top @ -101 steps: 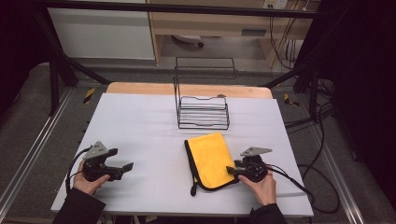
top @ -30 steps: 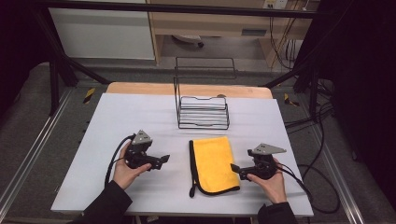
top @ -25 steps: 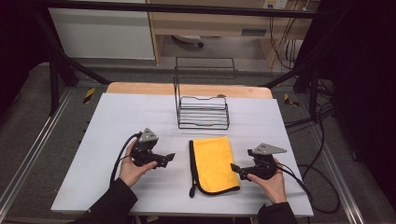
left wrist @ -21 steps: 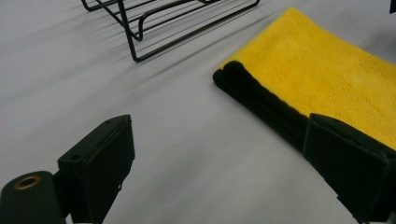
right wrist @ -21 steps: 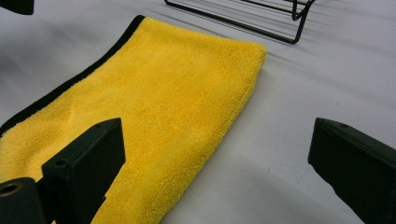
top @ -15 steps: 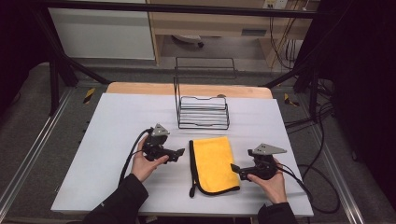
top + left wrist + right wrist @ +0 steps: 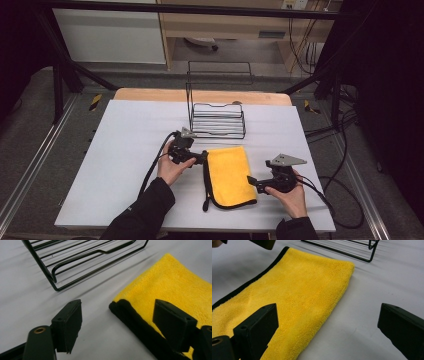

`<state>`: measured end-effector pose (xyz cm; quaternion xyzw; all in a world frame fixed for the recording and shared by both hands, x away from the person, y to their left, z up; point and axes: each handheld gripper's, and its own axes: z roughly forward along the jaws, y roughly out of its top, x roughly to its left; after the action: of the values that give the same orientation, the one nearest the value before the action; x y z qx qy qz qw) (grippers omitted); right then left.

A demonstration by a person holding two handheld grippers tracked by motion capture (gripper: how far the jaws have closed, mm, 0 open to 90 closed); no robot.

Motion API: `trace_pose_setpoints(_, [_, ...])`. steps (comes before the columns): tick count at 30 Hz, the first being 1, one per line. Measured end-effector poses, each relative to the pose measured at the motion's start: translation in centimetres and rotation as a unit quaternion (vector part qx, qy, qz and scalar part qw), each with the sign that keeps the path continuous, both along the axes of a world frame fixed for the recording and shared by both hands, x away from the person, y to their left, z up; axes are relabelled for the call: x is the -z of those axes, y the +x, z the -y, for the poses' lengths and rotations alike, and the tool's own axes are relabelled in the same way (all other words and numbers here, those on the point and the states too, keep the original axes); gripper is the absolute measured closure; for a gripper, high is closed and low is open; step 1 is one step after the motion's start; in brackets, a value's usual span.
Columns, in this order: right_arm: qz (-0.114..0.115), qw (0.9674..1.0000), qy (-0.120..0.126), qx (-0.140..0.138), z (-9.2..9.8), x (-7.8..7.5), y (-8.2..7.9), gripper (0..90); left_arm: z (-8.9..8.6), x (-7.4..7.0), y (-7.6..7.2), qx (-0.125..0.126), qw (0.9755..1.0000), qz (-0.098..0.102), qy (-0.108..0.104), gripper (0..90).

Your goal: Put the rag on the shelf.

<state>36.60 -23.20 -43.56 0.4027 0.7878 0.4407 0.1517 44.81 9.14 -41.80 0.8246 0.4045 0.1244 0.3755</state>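
Folded yellow cloth (image 7: 227,175) flat on the worktop (image 7: 125,150), before the wire rack (image 7: 216,117). Left hand-held gripper (image 7: 202,158) has moved rightward to its black-edged corner, jaws narrowing yet apart; right hand-held gripper (image 7: 251,181) unmoved, spread.

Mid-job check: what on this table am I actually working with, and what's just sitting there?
In play:
- yellow cloth, folded flat
- left gripper at its black-edged corner, jaws just been closing, not yet pressing
- right gripper, open at its right edge

Idle:
- wire rack behind the cloth

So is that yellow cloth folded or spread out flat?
Folded. The yellow cloth lies doubled on the table: rounded fold on one long side, black-trimmed edges stacked along the other.
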Motion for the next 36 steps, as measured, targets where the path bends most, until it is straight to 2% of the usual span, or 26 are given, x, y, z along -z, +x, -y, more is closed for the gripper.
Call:
trace_pose_setpoints(10, [-0.004,1.0,0.001,-0.001,0.0,0.0,0.0,4.3,1.0,1.4,1.3,-0.004,0.9998,-0.018,0.003,44.3])
trace_pose_setpoints(12, [-0.004,1.0,0.001,-0.002,0.0,0.0,0.0,4.3,1.2,1.7,1.6,-0.003,0.9997,-0.024,-0.001,46.6])
trace_pose_setpoints(17, [-0.005,1.0,0.002,-0.003,0.0,0.0,0.1,4.6,1.8,2.1,1.9,0.004,0.9996,-0.026,0.008,51.2])
trace_pose_setpoints(20, [-0.006,1.0,0.004,-0.003,0.0,0.0,0.0,4.7,2.0,2.3,2.1,0.005,0.9995,-0.03,0.006,54.1])
trace_pose_setpoints(28, [-0.007,0.9999,0.006,-0.006,0.1,-0.1,0.1,4.8,2.0,2.7,2.4,0.008,0.9986,-0.049,-0.015,62.0])
trace_pose_setpoints(34, [-0.009,0.9999,0.009,-0.005,0.0,-0.1,0.2,4.7,2.0,2.7,2.4,0.009,0.9985,-0.053,-0.013,65.0])
trace_pose_setpoints(36, [-0.011,0.9999,0.011,-0.004,0.0,-0.2,0.3,4.3,2.2,2.6,2.3,0.01,0.9986,-0.051,-0.009,68.9])
